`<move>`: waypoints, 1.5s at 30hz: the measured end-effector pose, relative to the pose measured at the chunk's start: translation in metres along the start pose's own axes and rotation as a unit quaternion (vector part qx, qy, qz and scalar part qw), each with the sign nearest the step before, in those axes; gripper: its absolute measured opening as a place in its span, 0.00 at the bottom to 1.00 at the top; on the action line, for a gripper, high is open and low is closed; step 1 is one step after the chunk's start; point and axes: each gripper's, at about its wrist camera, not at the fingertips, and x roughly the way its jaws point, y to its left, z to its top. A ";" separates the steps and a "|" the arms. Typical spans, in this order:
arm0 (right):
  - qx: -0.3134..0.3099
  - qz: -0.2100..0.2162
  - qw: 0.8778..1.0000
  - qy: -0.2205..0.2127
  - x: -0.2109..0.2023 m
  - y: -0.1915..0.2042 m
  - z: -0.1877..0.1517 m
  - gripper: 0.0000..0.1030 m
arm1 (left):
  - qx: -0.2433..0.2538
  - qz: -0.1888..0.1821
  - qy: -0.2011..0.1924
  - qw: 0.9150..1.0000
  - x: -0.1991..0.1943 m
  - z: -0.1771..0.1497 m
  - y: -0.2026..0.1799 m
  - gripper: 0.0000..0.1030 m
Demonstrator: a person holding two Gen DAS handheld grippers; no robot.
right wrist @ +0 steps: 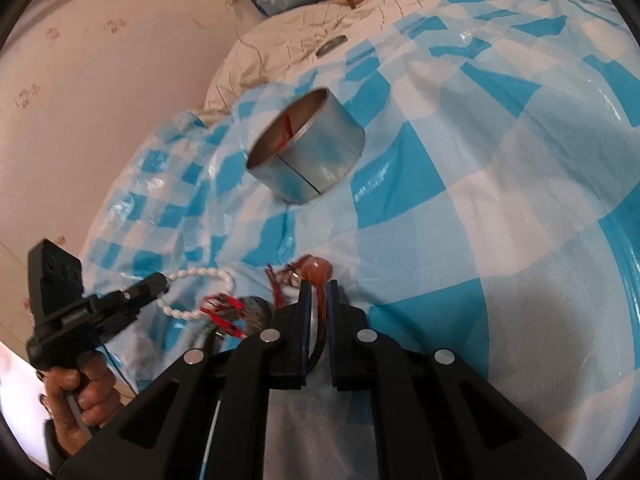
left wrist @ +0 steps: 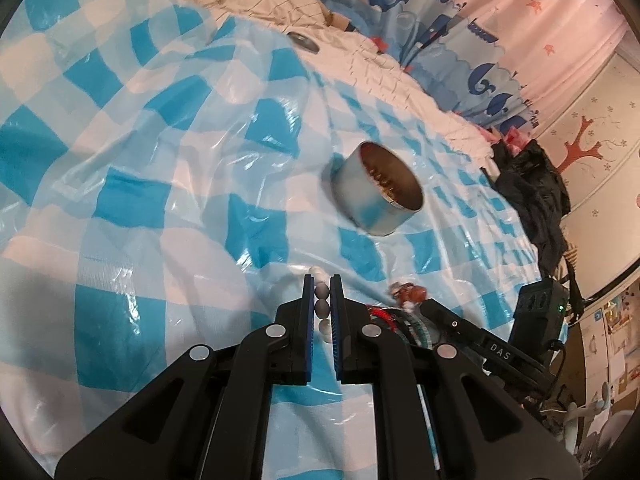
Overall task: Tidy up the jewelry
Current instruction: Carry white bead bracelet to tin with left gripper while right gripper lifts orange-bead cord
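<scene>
Left gripper point(left wrist: 322, 294) has its jaws pinched on a white bead necklace point(left wrist: 322, 300), two grey-looking beads caught between the blue pads low in the centre of the left wrist view, more beads trailing out past the tips. From the right wrist camera that same strand point(right wrist: 191, 280) loops across the blue-and-white checked plastic sheet point(right wrist: 460, 220) at lower left, running up to the left gripper's tips. Right gripper point(right wrist: 318, 300) is clamped on the reddish-brown cords of an amber-bead pendant point(right wrist: 317, 271), the big bead sitting just beyond the jaw tips. Crowded down here: a red-threaded piece point(right wrist: 222, 312) and a dark fuzzy item point(right wrist: 256, 308) lie right between the two grippers, close beside the right jaws. The round metal tin point(right wrist: 306, 148) sits open above centre, tilted on the rumpled sheet, well apart from both grippers, something red inside. In the left view the tin point(left wrist: 378, 188) shows beads against its inner wall. A flat round lid point(left wrist: 303, 40) rests on the cream quilt point(left wrist: 368, 64) near the top; dark clothing point(left wrist: 532, 184) is heaped at the right edge.
</scene>
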 end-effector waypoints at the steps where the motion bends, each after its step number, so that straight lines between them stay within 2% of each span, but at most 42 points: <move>1: 0.002 0.008 1.000 -0.005 -0.003 0.001 0.002 0.07 | 0.006 -0.003 -0.002 1.000 -0.003 0.001 -0.004 0.06; 8: 0.005 0.053 0.998 -0.038 -0.024 0.011 0.013 0.07 | 0.044 -0.033 -0.009 0.998 -0.013 0.015 -0.036 0.06; 10: 0.005 0.052 0.998 -0.041 -0.027 0.011 0.015 0.07 | 0.053 -0.031 -0.012 0.998 -0.013 0.022 -0.044 0.06; 12: -0.003 0.033 0.999 -0.040 -0.030 0.013 0.018 0.15 | 0.055 -0.025 -0.011 0.998 -0.010 0.023 -0.047 0.07; 14: -0.013 0.006 0.999 -0.030 -0.028 0.013 0.018 0.58 | 0.057 0.001 0.000 0.998 0.000 0.024 -0.045 0.07; 15: -0.017 -0.005 0.999 -0.033 -0.028 0.014 0.017 0.63 | 0.058 0.013 0.004 0.998 0.004 0.024 -0.043 0.07; 17: -0.044 -0.030 0.998 -0.032 -0.024 0.021 0.016 0.64 | 0.067 0.054 0.011 0.996 0.017 0.023 -0.037 0.07; 20: -0.084 -0.068 0.994 -0.023 -0.013 0.029 0.013 0.64 | 0.075 0.089 0.024 0.993 0.031 0.021 -0.029 0.08; 21: -0.097 -0.079 0.992 -0.013 -0.006 0.031 0.011 0.64 | 0.082 0.111 0.030 0.990 0.038 0.020 -0.027 0.11; 22: -0.106 -0.091 0.990 -0.003 0.000 0.031 0.009 0.64 | 0.087 0.126 0.036 0.988 0.043 0.019 -0.024 0.19; 24: -0.129 -0.124 0.984 0.017 0.012 0.033 0.003 0.62 | 0.082 0.142 0.056 0.985 0.054 0.014 -0.014 0.26; 25: -0.136 -0.131 0.982 0.018 0.013 0.033 0.001 0.48 | 0.076 0.136 0.063 0.986 0.057 0.011 -0.011 0.27; 26: -0.146 -0.137 0.980 0.020 0.013 0.036 0.001 0.29 | 0.079 0.136 0.066 0.985 0.058 0.009 -0.010 0.27; 27: -0.149 -0.143 0.978 0.018 0.013 0.035 0.001 0.23 | 0.094 0.141 0.066 0.983 0.057 0.006 -0.013 0.27; 28: -0.147 -0.140 0.979 0.017 0.011 0.033 0.000 0.08 | 0.108 0.143 0.069 0.981 0.056 0.003 -0.016 0.27; 29: -0.140 -0.130 0.981 0.017 0.010 0.031 0.001 0.03 | 0.115 0.143 0.070 0.981 0.055 0.002 -0.018 0.24; 30: -0.127 -0.109 0.986 0.017 0.007 0.028 0.002 0.03 | 0.122 0.141 0.072 0.980 0.054 0.000 -0.019 0.11; 31: -0.120 -0.097 0.988 0.013 0.005 0.028 0.002 0.03 | 0.127 0.139 0.074 0.979 0.053 -0.001 -0.020 0.06; 33: -0.112 -0.077 0.991 -0.003 -0.004 0.029 0.004 0.03 | 0.131 0.136 0.070 0.980 0.047 -0.003 -0.025 0.06; 40: -0.065 0.008 0.995 -0.069 -0.041 0.029 0.017 0.03 | 0.104 0.071 0.031 0.992 0.007 0.013 -0.040 0.06; 45: -0.039 0.052 0.993 -0.100 -0.060 0.027 0.026 0.03 | 0.117 0.044 0.016 0.992 -0.004 0.036 -0.068 0.06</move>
